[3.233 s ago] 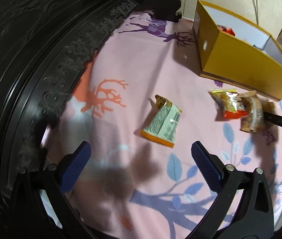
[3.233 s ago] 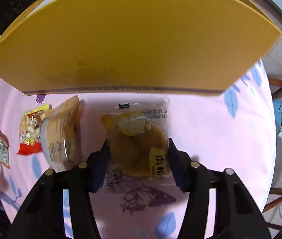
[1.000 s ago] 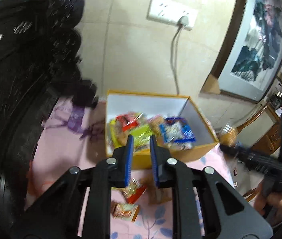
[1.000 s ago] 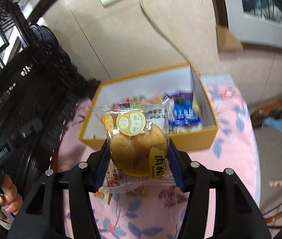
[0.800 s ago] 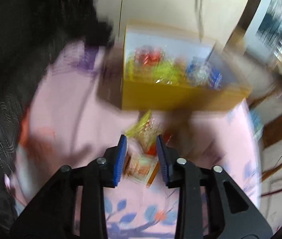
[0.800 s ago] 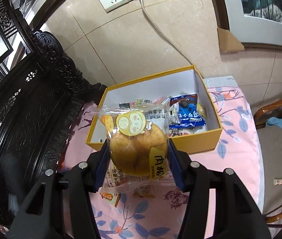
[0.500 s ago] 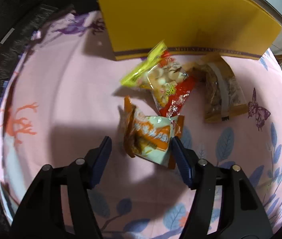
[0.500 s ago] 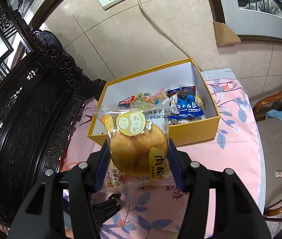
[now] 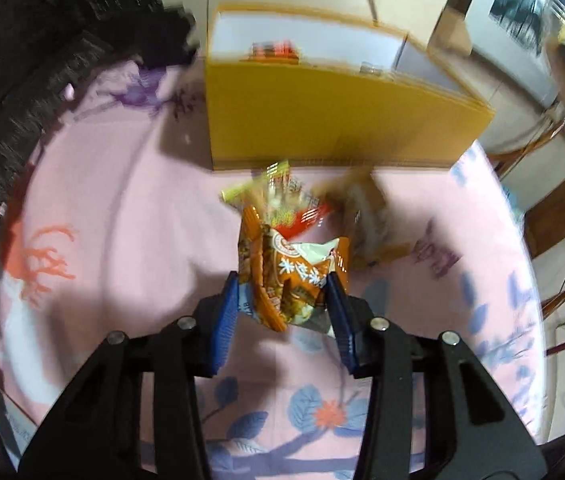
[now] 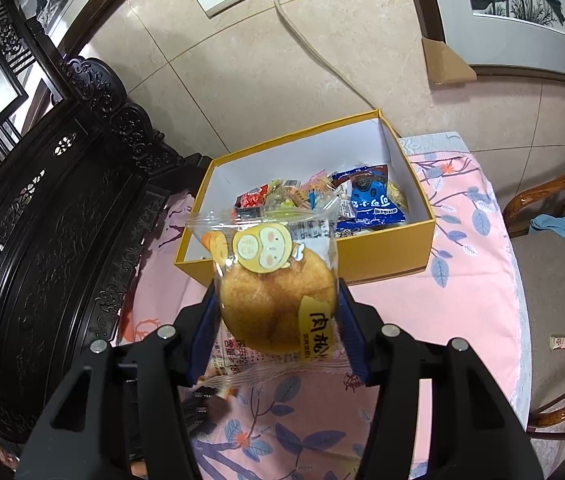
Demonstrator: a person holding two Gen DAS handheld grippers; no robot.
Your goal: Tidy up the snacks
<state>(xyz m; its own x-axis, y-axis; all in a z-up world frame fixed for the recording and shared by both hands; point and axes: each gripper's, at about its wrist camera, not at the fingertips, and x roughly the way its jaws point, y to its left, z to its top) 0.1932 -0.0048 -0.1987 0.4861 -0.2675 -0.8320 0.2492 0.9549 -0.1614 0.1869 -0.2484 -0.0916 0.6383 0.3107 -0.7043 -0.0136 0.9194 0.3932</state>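
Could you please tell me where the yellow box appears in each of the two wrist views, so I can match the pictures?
Left wrist view: the yellow box fills the upper centre, seen from its front wall, beyond the orange snack packet held in the left gripper.
Right wrist view: the box sits mid-frame, seen from above, open, behind the bun packet in the right gripper.
Shared landmark: the pink floral tablecloth.

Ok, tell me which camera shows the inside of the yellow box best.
The right wrist view: it looks down into the open yellow box, showing the packets piled inside. The left wrist view, blurred, shows mostly the box's outer front wall and a sliver of its interior.
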